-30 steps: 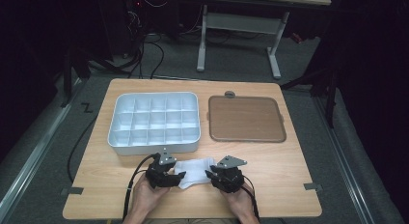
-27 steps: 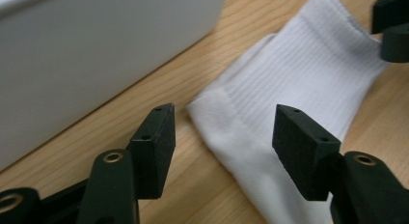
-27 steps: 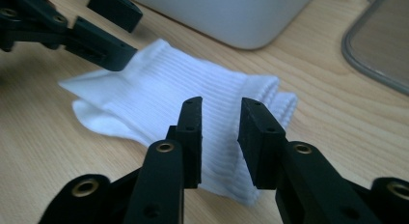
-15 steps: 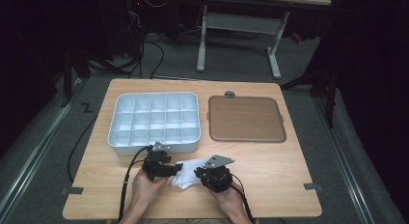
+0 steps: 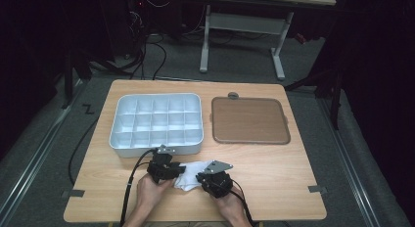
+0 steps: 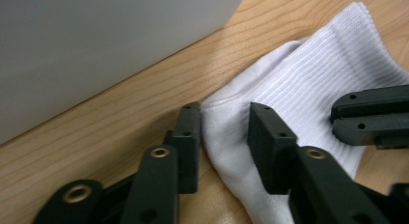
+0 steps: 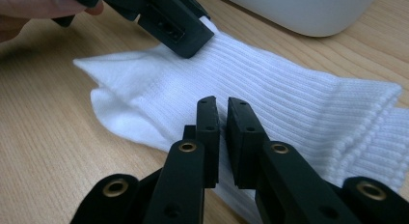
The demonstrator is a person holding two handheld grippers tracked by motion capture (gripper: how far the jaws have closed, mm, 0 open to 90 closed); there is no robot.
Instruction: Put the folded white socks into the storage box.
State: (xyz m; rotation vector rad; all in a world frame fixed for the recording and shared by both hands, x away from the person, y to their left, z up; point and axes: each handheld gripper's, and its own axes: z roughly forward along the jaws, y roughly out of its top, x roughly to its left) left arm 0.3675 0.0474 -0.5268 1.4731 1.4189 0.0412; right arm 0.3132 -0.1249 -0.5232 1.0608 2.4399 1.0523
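A white ribbed sock (image 5: 192, 174) lies flat near the table's front edge, between my two grippers. My left gripper (image 5: 176, 172) comes at it from the left; its jaws (image 6: 224, 113) have just been closing and now pinch a puckered fold at the edge of the sock (image 6: 299, 74). My right gripper (image 5: 202, 178) comes from the right. Its jaws (image 7: 223, 105) have also just been closing and stand almost together, nipping the fabric of the sock (image 7: 289, 84) near its middle. The left gripper's fingertips (image 7: 178, 28) show at the sock's far edge.
A white compartment tray (image 5: 156, 146) stands just behind the sock, its wall (image 6: 96, 50) close to the left gripper. A brown flat tray (image 5: 249, 120) lies to its right. Bare wooden table (image 5: 284, 178) stretches to the right of the hands.
Both hands have shifted slightly up the table and inward onto the sock. The left jaws have closed in from wide apart; the right jaws have drawn nearly together.
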